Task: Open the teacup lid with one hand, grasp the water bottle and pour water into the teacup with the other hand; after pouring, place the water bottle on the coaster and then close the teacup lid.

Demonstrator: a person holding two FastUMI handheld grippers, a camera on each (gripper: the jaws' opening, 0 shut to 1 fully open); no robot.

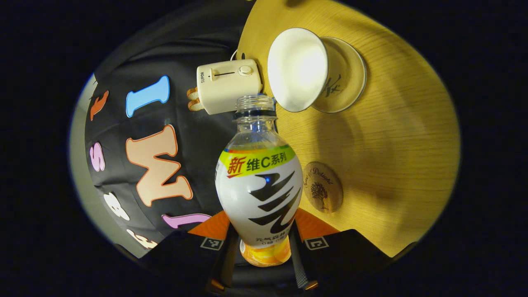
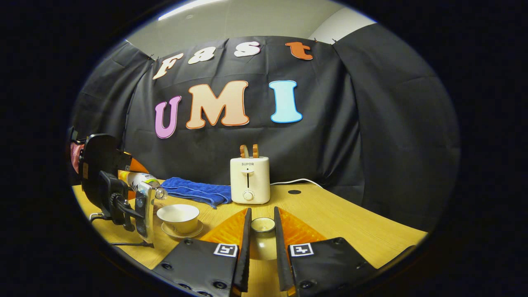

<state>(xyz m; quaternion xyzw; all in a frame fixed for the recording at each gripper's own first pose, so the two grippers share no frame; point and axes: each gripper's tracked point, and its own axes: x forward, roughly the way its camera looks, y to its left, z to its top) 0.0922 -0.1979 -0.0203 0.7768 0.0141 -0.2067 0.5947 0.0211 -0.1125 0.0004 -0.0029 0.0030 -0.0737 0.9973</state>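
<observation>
Water bottle (image 1: 259, 181), uncapped, sits pinched in the left gripper (image 1: 260, 247), tipped toward the teacup (image 1: 298, 69); right gripper (image 2: 262, 243) pinches the lid (image 2: 262, 225) over the wooden table (image 2: 330, 218).

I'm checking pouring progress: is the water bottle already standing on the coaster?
No: in the left gripper view the water bottle is held tilted in the left gripper, apart from the bare coaster.

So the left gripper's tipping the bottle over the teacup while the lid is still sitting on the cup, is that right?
Not quite. The lid is off: the right gripper view shows it between the right gripper fingers, away from the open teacup. The rest holds: the left gripper holds the bottle tipped toward the cup.
</observation>
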